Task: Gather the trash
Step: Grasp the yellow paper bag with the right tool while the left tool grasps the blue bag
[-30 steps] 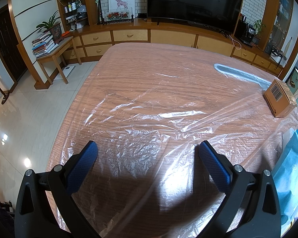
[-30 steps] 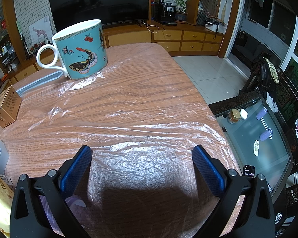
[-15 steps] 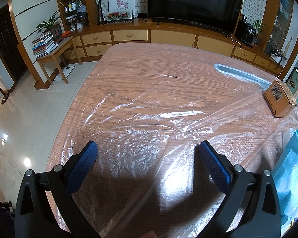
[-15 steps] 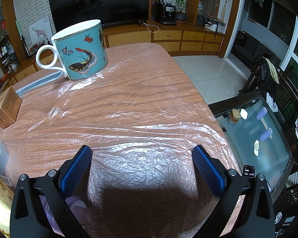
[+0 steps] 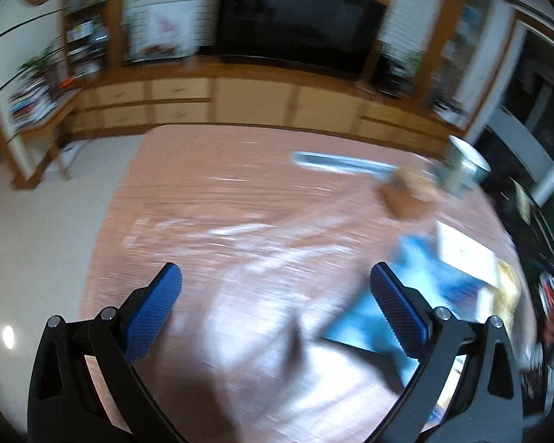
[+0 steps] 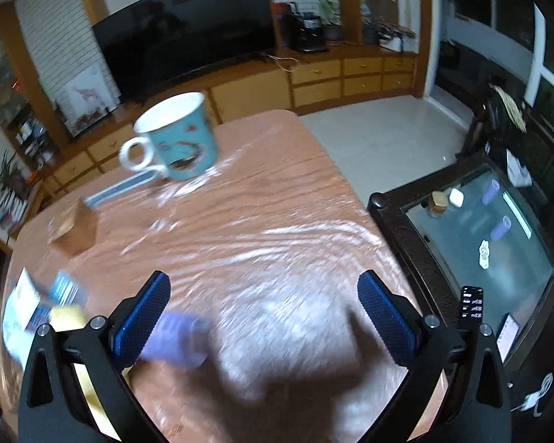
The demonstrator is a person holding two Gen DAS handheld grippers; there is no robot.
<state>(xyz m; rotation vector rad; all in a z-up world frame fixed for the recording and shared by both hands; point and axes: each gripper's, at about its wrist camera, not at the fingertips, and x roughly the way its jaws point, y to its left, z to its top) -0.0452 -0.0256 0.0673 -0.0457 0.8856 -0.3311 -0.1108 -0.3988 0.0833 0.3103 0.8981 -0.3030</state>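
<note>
Basically nothing collected yet: left claw (image 5: 275, 297) and right claw (image 6: 264, 301) both gape wide and empty above the plastic-covered wooden table (image 6: 277, 199). All trash remains. Blurred purple cylindrical tube (image 6: 179, 339) lies just beside the right claw's left finger; crumpled blue wrapper (image 5: 399, 306) sits by the left claw's right finger. Farther out: small brown cardboard box (image 6: 74, 229), turquoise butterfly-print mug (image 6: 177, 140).

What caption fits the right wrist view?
Right gripper open above plastic-covered table, lilac cylinder by its left jaw, turquoise mug beyond; motion-blurred.
</note>
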